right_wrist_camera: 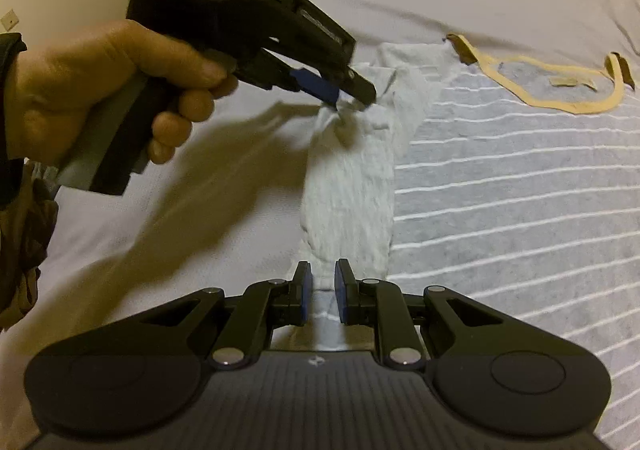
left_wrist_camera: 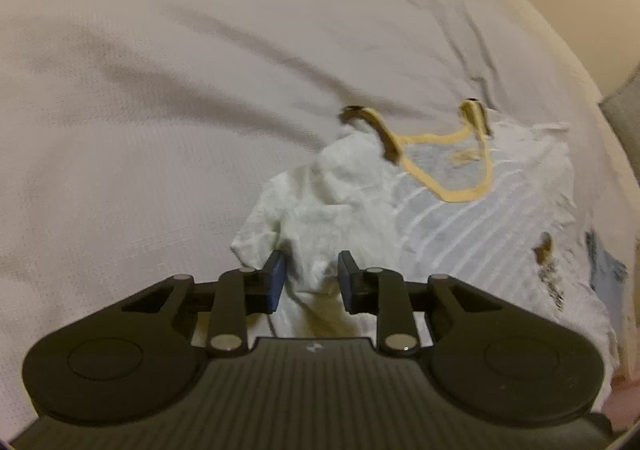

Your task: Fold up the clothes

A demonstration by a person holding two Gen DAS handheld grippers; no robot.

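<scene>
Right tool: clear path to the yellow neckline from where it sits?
Probably yes. The right tool is at the shirt's side fold, and only flat striped fabric lies between it and the yellow neckline. The left tool is off to the other side.

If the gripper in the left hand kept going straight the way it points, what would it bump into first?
Probably the shirt's folded sleeve: the left gripper points down at that white cloth, already between its pads, with the bed just beneath.

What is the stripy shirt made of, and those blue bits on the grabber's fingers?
The shirt looks like soft knit cotton: matte grey with thin white stripes, and it bunches and wrinkles easily. The blue pads on the fingers look like matte rubber or foam, though hard plastic can't be ruled out.
</scene>
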